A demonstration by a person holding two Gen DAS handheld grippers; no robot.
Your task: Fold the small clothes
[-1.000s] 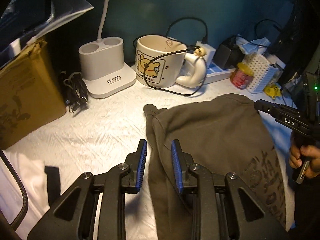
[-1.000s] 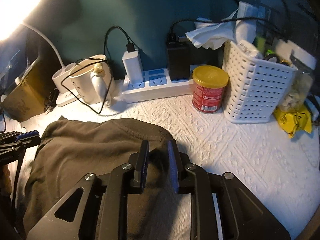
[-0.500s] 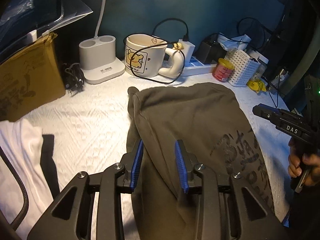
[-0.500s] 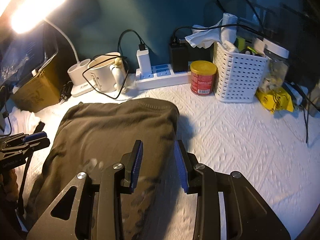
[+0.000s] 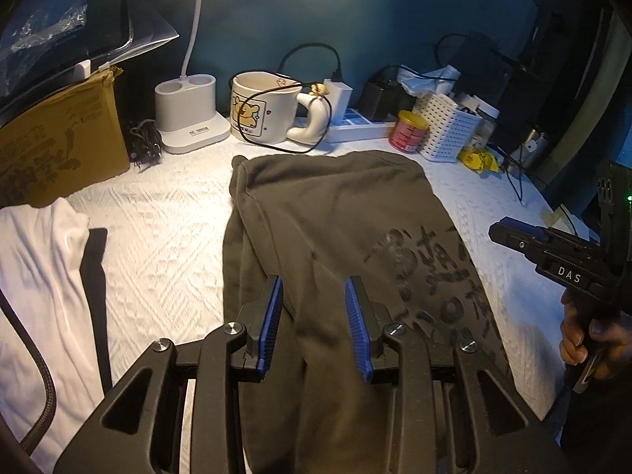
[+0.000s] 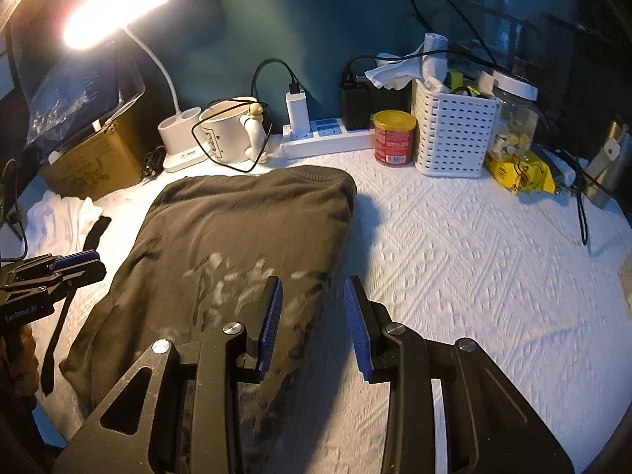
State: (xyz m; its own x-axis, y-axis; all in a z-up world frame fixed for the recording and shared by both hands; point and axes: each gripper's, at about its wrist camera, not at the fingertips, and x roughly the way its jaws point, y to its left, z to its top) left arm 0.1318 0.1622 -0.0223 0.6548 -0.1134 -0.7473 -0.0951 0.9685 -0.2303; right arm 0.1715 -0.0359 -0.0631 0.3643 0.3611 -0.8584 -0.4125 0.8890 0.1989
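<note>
Right of the shirt's (image 6: 237, 245) edge, bedding (image 6: 454, 276) seems open.

The right gripper (image 6: 312, 316) hangs with its blue pads apart and nothing between them, over the right edge of a dark olive garment (image 6: 245, 237) lying flat on the white textured tabletop (image 6: 454, 256) (its pale print is blurred). At nine o'clock the left gripper (image 6: 79, 266) reaches in beside the garment's left edge. Toward twelve stand a white mug (image 6: 227, 134), a power strip (image 6: 328, 138), a red tin (image 6: 394, 138) and a white basket (image 6: 454, 134), with a lit lamp (image 6: 118, 8) at eleven.
</note>
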